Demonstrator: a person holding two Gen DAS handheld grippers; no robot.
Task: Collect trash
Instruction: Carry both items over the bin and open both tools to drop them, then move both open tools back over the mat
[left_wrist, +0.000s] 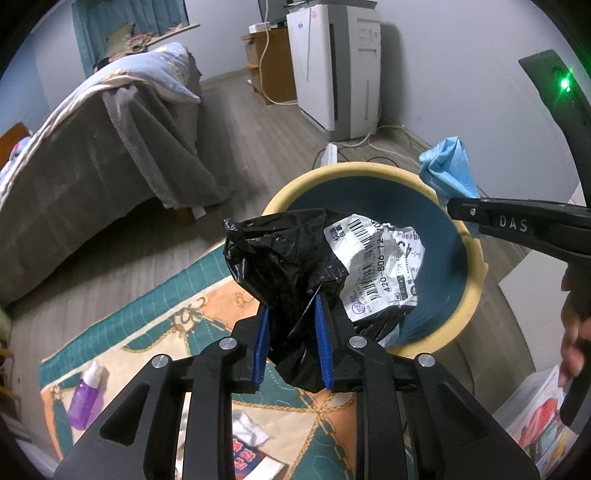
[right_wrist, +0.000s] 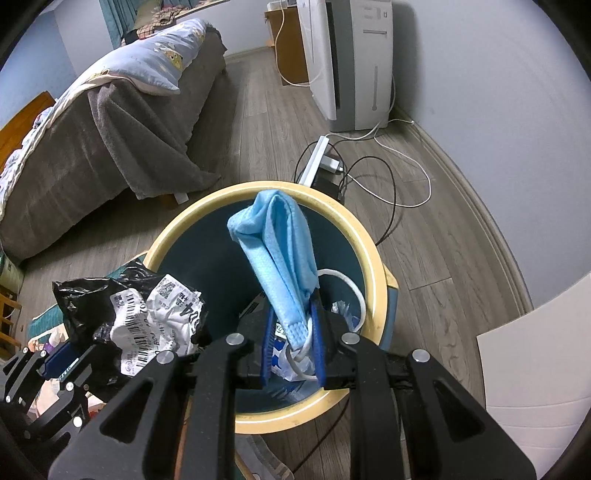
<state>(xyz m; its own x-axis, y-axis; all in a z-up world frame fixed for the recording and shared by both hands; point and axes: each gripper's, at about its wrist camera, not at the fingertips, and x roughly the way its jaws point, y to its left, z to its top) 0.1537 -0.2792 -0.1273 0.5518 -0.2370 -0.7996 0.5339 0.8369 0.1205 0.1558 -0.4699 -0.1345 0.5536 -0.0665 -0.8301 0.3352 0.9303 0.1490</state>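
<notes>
My left gripper (left_wrist: 293, 314) is shut on a crumpled black plastic mailer bag (left_wrist: 280, 258) with a white barcode label (left_wrist: 376, 262), held above the near rim of the trash bin (left_wrist: 476, 280), a round bin with a cream rim and dark teal inside. My right gripper (right_wrist: 293, 325) is shut on a blue face mask (right_wrist: 280, 240) by its end and ear loop, over the bin's opening (right_wrist: 376, 258). The mask (left_wrist: 448, 173) and right gripper show at the right of the left wrist view. The black bag (right_wrist: 122, 306) and left gripper show at the lower left of the right wrist view.
A patterned quilted mat (left_wrist: 184, 314) holds a purple bottle (left_wrist: 86, 397) and scraps of paper (left_wrist: 251, 434). A bed with a grey blanket (left_wrist: 110, 158) stands left. A white appliance (right_wrist: 351, 62), a power strip (right_wrist: 314, 158) and cables (right_wrist: 388, 173) lie beyond the bin. Some trash lies inside the bin.
</notes>
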